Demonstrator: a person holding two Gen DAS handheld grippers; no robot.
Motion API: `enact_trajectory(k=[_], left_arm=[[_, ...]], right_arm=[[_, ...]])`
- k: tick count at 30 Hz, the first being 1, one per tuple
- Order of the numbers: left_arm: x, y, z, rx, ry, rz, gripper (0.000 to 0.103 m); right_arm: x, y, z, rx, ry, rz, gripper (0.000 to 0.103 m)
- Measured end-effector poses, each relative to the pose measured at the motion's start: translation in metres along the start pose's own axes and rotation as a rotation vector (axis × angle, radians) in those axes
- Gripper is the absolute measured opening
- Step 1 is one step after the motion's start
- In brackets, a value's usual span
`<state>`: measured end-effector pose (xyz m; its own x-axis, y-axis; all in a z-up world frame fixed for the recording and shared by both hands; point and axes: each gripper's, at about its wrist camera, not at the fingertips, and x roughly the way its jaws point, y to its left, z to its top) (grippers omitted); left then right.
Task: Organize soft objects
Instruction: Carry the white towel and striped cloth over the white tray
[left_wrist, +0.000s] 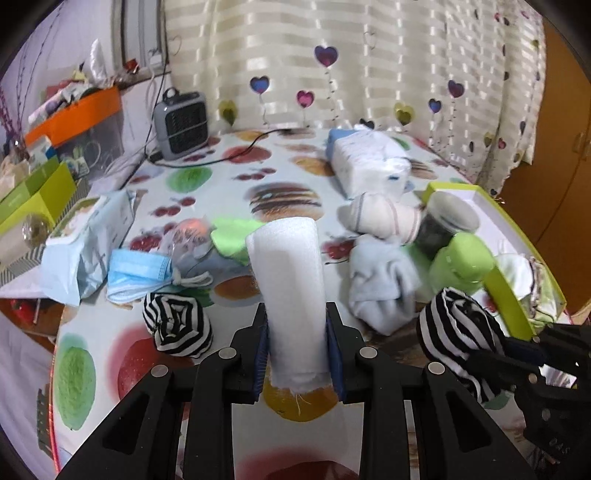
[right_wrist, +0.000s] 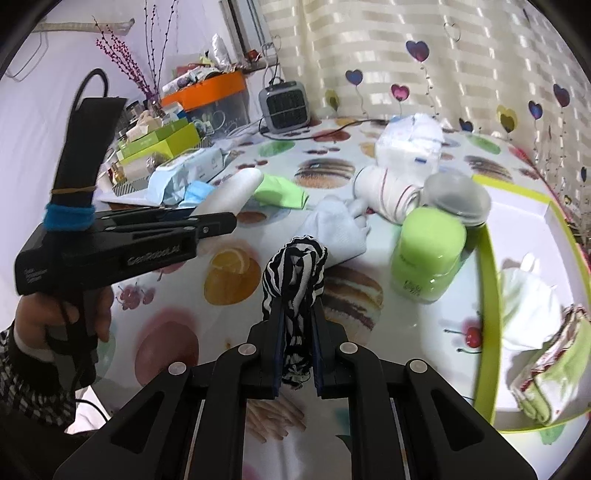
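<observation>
left fingers (left_wrist: 297, 350) clamp white roll (left_wrist: 288, 280) | right fingers (right_wrist: 297, 354) clamp striped bundle (right_wrist: 295, 273) | second striped bundle (left_wrist: 177, 325): left view only

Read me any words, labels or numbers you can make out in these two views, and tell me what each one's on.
"GenRobot.AI": raised lettering on the side of the left hand-held gripper, right wrist view; the last letters are soft.
Small white print on that gripper's rear block: too small to read.
Dark print on the green jar: blurred, unreadable.
Print on the blue wipes pack and white tissue pack: unreadable.

The left gripper (right_wrist: 218, 223) body carries raised lettering reading roughly "GenRobot.AI"; other labels stay illegible.
</observation>
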<state>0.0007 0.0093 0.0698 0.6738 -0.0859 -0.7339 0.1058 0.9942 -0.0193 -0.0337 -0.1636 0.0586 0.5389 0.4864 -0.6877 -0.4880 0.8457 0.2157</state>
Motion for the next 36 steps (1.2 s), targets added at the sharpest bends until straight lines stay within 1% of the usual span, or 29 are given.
enact_trajectory(k=[4,11,22,29,32,36], left_arm=[[-0.009,-0.011,0.005,0.013,-0.015,-0.028,0.027],[-0.017,-0.046,0.017,0.077,-0.048,-0.093,0.027],[-0.02,-0.111,0.042,0.181,-0.089,-0.208,0.027],[-0.01,-0.149,0.054,0.232,-0.088,-0.257,0.027],[-0.005,-0.164,0.06,0.247,-0.093,-0.275,0.027],[0.006,-0.181,0.065,0.259,-0.074,-0.303,0.027]], right_arm=[[-0.013,-0.007,0.004,0.012,-0.031,-0.043,0.013],[-0.036,-0.028,0.007,0.044,-0.081,-0.129,0.013],[-0.073,-0.087,0.012,0.152,-0.147,-0.267,0.013],[-0.088,-0.126,0.012,0.206,-0.156,-0.343,0.013],[-0.088,-0.14,0.013,0.22,-0.144,-0.363,0.013],[-0.087,-0.157,0.012,0.24,-0.136,-0.382,0.013]])
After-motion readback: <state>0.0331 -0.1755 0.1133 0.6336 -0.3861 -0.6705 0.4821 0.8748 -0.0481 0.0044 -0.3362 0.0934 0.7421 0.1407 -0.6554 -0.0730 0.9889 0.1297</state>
